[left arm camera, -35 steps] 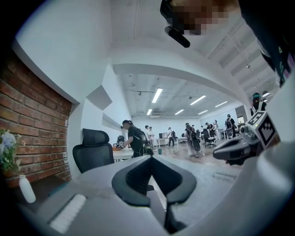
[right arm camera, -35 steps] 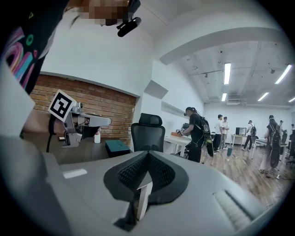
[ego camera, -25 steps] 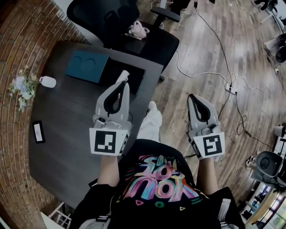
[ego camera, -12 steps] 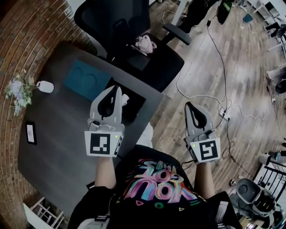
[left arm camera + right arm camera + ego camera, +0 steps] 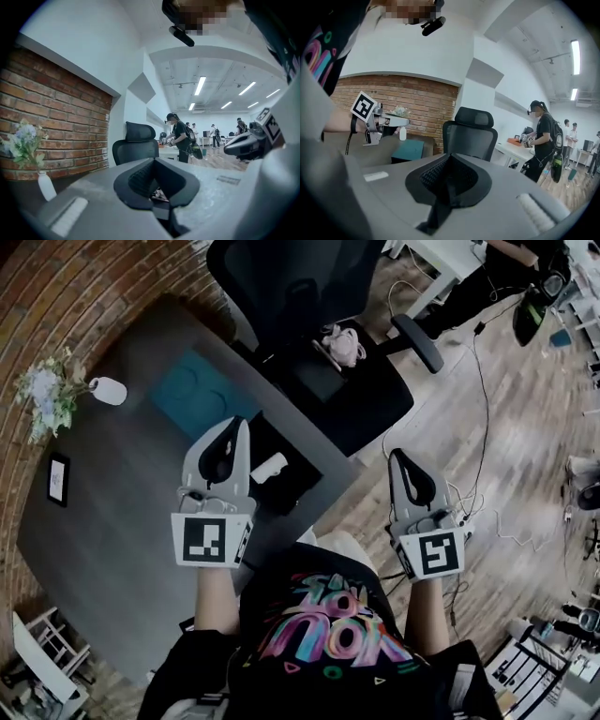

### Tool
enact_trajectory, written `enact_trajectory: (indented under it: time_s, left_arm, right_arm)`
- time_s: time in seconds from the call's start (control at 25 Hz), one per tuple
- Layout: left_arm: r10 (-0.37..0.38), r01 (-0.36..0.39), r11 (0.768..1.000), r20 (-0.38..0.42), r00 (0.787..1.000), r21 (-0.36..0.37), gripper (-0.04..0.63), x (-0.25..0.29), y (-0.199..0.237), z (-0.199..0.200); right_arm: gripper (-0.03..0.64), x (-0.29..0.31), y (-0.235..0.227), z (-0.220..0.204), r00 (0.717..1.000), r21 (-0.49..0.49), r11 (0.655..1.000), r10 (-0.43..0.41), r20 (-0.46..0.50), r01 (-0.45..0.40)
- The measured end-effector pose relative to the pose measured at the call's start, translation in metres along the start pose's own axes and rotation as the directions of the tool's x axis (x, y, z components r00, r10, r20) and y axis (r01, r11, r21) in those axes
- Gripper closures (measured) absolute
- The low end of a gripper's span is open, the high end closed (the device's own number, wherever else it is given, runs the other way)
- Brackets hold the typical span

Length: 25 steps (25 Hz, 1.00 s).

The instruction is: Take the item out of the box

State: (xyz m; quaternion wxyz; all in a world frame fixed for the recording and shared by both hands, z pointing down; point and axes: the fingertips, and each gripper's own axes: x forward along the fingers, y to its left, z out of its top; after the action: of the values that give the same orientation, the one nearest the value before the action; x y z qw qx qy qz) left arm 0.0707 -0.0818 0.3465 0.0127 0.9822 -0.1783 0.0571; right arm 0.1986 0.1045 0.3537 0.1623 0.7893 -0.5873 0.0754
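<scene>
An open black box [image 5: 292,486] sits near the right edge of the dark table [image 5: 112,549], with a white oblong item [image 5: 269,466] lying in it. The teal lid [image 5: 200,395] lies beside the box, toward the wall; it also shows in the right gripper view as the teal lid [image 5: 408,149]. My left gripper [image 5: 243,422] hovers over the table just left of the box, shut and empty, apart from the item. Off the table, my right gripper [image 5: 397,456] hangs above the wooden floor, shut with nothing in it.
A black office chair [image 5: 323,352] stands behind the table's corner with a small pink-white thing [image 5: 343,345] on its seat. A white vase [image 5: 109,390] with flowers and a small frame [image 5: 56,479] stand by the brick wall. Cables [image 5: 483,371] run over the floor. People stand at far desks [image 5: 543,140].
The view has swung round the table. Both grippers moved sideways with the person. The left gripper's tip, earlier over the white item, now lies just left of it.
</scene>
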Motion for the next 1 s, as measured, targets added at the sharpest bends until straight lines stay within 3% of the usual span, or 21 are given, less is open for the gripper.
enact_trajectory:
  time_s: [0.2, 0.4, 0.68, 1.0]
  left_arm:
    - [0.134, -0.134, 0.991, -0.002, 0.991, -0.004, 0.595, -0.029, 0.032, 0.001]
    - [0.307, -0.307, 0.952, 0.005, 0.952, 0.006, 0.595, -0.067, 0.064, 0.005]
    - [0.503, -0.504, 0.864, 0.018, 0.864, 0.016, 0.595, -0.108, 0.096, 0.019]
    - [0.7, -0.7, 0.714, 0.012, 0.714, 0.023, 0.594, -0.142, 0.09, 0.029]
  right_arm:
    - [0.617, 0.026, 0.013, 0.005, 0.994, -0.032, 0.994, 0.107, 0.001, -0.107]
    - [0.617, 0.061, 0.032, 0.018, 0.967, -0.062, 0.967, 0.251, 0.041, -0.248]
    - [0.617, 0.106, 0.08, 0.05, 0.877, -0.127, 0.878, 0.473, 0.083, -0.461]
    - [0.617, 0.135, 0.112, 0.072, 0.716, -0.208, 0.716, 0.692, 0.093, -0.666]
